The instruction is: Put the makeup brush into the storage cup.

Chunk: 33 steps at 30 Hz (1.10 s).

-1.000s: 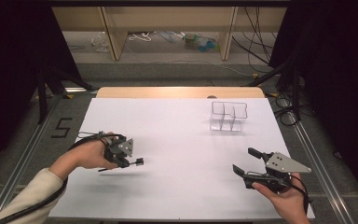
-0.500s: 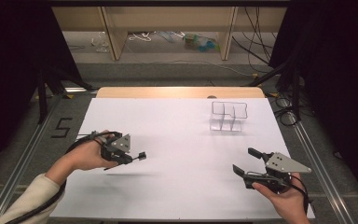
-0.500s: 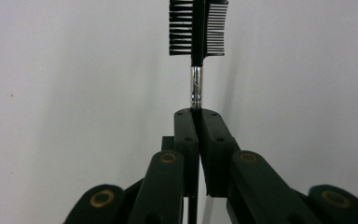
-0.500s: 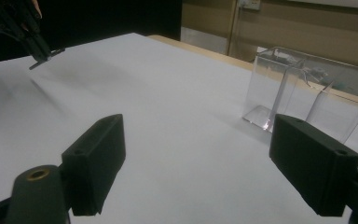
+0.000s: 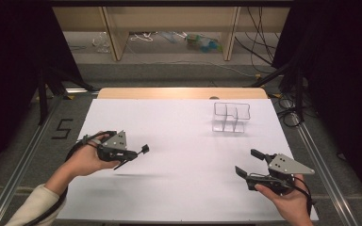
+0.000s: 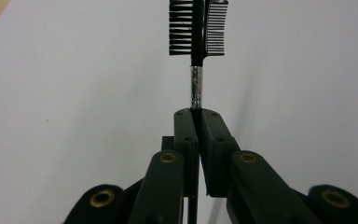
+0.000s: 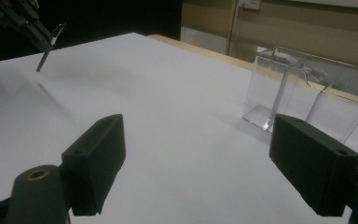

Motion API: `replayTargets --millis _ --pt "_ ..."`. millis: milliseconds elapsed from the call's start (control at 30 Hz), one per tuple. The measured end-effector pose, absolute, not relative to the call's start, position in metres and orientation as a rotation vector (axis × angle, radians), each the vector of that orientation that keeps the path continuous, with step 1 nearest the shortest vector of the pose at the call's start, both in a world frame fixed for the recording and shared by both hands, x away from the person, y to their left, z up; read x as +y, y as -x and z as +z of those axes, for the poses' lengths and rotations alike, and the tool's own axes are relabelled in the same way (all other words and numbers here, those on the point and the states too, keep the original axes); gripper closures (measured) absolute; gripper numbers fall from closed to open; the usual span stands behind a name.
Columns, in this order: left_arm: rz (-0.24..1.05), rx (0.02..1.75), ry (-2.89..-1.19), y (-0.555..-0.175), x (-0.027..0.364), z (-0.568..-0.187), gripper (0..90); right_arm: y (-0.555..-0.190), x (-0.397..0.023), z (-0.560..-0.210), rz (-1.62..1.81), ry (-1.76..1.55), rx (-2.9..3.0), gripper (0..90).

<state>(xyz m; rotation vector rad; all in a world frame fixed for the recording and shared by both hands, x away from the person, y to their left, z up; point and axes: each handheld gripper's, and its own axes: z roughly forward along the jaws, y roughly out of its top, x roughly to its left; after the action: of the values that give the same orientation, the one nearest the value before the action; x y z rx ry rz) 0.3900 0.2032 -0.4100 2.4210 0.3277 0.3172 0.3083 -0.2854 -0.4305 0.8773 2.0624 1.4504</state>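
My left gripper (image 5: 133, 154) hangs above the left part of the white table (image 5: 179, 141), with its shadow below it. It is shut on the thin handle of a small black brush-and-comb tool (image 6: 196, 28), whose head sticks out past the jaw tips (image 5: 145, 149). In the left gripper view the jaws (image 6: 198, 114) meet around the silver ferrule. My right gripper (image 5: 247, 161) stands open at the front right with nothing between its pads (image 7: 198, 135). In the right gripper view the left gripper (image 7: 28, 23) and the brush tool (image 7: 51, 44) show far off at the top left.
A clear plastic organizer with several compartments (image 5: 231, 117) stands at the back right of the table, just ahead of my right gripper (image 7: 307, 88). A wooden strip (image 5: 179, 93) edges the table's far side. Metal rails run along both sides.
My left gripper has lifted a little with the brush tool, and the tool's head now sits higher and farther from the front edge. The right gripper has stayed still.
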Motion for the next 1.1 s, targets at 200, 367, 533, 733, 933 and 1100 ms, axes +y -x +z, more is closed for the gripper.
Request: replayTargets --millis 200,367,533,733,933,1100 --pt "0.328 0.365 -2.314 -0.386 0.202 -0.414 86.1 -0.308 -0.285 -0.431 1.453 -0.878 2.062 19.6" --pt "0.326 0.388 -2.236 -0.382 0.2 -0.417 86.1 -0.308 -0.285 -0.431 1.453 -0.877 2.061 19.6" --pt "0.329 0.408 -2.175 -0.379 0.2 -0.418 86.1 -0.308 -0.285 -0.431 1.465 -0.876 2.06 19.6" --pt "0.38 0.426 -2.062 -0.373 0.195 -0.416 86.2 -0.309 -0.284 -0.431 1.469 -0.87 2.058 19.7" --pt "0.432 0.476 -1.9 -0.367 0.189 -0.417 86.2 -0.309 -0.285 -0.431 1.465 -0.853 2.042 19.7" --pt "0.399 0.5 -1.834 -0.362 0.186 -0.418 86.1 -0.31 -0.285 -0.431 1.465 -0.843 2.038 19.7"
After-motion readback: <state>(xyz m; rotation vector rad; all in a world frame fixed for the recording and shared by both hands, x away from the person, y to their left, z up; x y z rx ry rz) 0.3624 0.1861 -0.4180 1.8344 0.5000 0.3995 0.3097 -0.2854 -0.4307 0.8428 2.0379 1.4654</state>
